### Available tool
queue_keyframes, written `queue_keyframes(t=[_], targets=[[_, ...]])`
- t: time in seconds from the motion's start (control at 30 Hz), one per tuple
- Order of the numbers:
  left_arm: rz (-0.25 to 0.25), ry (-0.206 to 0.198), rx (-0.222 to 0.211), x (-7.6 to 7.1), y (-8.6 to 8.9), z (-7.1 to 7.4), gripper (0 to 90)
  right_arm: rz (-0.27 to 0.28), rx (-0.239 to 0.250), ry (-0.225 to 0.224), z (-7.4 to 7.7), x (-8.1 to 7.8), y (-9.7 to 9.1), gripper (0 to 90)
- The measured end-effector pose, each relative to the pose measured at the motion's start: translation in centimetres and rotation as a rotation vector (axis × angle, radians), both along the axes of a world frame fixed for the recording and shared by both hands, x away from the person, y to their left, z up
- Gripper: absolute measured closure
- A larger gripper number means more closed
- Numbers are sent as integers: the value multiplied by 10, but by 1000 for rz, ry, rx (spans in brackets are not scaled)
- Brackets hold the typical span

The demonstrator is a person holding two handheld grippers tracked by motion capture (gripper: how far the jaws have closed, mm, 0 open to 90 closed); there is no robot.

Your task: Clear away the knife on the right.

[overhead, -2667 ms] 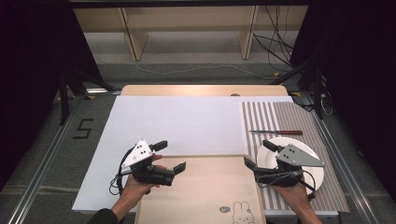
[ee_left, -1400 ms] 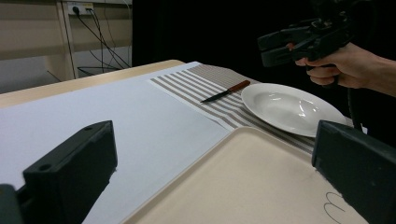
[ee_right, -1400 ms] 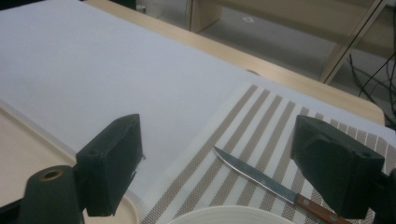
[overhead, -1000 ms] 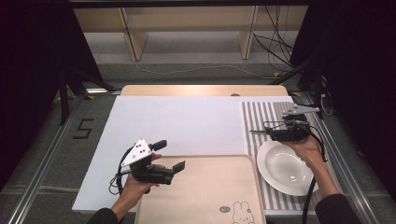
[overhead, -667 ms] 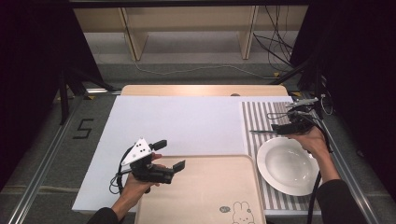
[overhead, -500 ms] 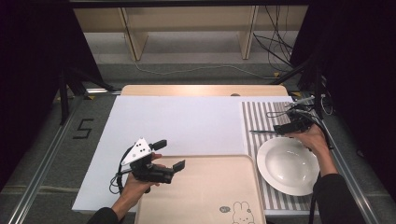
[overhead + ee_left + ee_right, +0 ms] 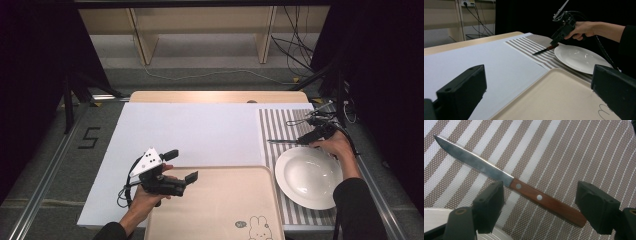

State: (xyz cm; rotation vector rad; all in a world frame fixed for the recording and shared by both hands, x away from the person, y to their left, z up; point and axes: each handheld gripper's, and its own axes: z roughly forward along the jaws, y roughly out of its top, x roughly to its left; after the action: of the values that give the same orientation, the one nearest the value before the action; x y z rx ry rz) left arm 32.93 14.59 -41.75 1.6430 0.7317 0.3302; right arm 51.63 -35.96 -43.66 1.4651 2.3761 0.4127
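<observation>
A knife with a brown wooden handle lies flat on the striped placemat, just beyond the white plate. My right gripper hangs right over the handle. Its jaws stand on either side of the handle without touching it, and they have just been closing a little. From the left gripper view, the right gripper tilts down onto the knife. My left gripper is open and holds nothing, hovering at the far left corner of the beige tray.
A white mat covers the middle of the table. The tray carries a small rabbit drawing near its front edge. A cable trails from the right gripper along the table's right edge. Wooden shelving stands behind the table.
My right gripper has left the front of the plate, gone to the far side and sunk over the knife. The left gripper has stayed still.
</observation>
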Motion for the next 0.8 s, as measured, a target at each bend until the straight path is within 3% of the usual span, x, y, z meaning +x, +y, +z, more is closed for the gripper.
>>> queue_keyframes(t=[0.8], targets=[[2,-1,0,0,-1,0,0,10,-71,113,-9,12,0,278]])
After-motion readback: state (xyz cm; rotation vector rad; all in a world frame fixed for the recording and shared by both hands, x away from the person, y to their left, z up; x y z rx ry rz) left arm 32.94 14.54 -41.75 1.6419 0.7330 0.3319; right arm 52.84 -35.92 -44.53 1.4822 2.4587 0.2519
